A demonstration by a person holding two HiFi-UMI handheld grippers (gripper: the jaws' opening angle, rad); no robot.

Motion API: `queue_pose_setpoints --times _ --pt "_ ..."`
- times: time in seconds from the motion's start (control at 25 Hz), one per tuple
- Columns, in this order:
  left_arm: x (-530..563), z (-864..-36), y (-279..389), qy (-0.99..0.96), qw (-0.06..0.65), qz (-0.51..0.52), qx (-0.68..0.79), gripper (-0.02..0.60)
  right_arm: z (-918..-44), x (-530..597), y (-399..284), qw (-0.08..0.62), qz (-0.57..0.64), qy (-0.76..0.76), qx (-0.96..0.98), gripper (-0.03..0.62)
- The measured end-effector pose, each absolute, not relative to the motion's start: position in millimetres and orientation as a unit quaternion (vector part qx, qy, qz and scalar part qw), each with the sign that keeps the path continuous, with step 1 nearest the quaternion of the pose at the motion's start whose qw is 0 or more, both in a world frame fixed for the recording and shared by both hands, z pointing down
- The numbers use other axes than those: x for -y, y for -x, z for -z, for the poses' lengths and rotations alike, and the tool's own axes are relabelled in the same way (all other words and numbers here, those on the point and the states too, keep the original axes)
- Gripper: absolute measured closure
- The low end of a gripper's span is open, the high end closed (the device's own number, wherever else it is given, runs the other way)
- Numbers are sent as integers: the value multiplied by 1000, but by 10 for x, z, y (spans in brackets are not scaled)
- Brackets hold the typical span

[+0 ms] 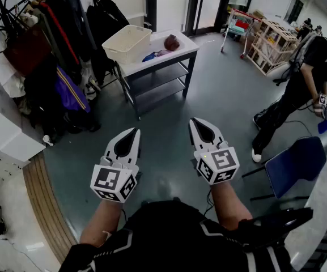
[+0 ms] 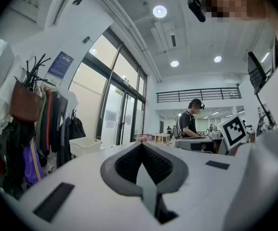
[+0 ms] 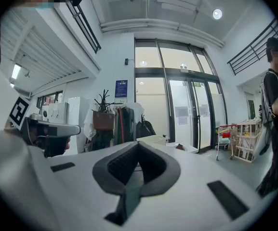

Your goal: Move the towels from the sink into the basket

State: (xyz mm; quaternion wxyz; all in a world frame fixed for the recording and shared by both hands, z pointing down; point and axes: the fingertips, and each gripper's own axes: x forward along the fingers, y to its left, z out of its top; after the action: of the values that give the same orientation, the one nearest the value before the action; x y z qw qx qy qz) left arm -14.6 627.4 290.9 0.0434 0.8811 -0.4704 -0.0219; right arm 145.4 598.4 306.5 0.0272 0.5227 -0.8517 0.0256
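Left gripper (image 1: 130, 137): jaws closed, empty, lower centre-left.
Right gripper (image 1: 200, 128): jaws closed, empty, lower centre-right.
Towels: maroon towel (image 1: 172, 41) and blue towel (image 1: 150, 56) on the white surface (image 1: 186, 51), upper centre.
Basket (image 1: 128, 43): same surface, just left of the towels.
Key relation: towels lie ahead of both jaws, well apart; right gripper looks marginally nearer.

Nothing legible anywhere here. A blue poster (image 3: 121, 88) hangs on the wall above the coat rack (image 3: 111, 124), its print too small to make out. White sheets (image 3: 181, 112) are stuck on the glass doors (image 3: 189, 129), their lines just a blur.
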Motion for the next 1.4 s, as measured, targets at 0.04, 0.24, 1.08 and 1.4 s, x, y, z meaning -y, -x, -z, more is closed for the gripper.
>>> queue_pose_setpoints --times 0.04,0.24,1.08,1.4 --pt "-6275 -2907 162 -880 42 21 473 575 -3055 -5987 -1448 27 -23 -522 852 591" --pt "-6267 -2913 188 -876 38 18 481 575 -3017 -5972 -1427 22 -22 -523 852 591" --pt "-6118 -2836 454 -914 38 16 403 575 -2964 -5798 -952 41 -22 -514 857 589" --pt "-6112 -2947 727 -912 58 45 403 575 -3116 -5782 -750 38 -39 -532 845 589"
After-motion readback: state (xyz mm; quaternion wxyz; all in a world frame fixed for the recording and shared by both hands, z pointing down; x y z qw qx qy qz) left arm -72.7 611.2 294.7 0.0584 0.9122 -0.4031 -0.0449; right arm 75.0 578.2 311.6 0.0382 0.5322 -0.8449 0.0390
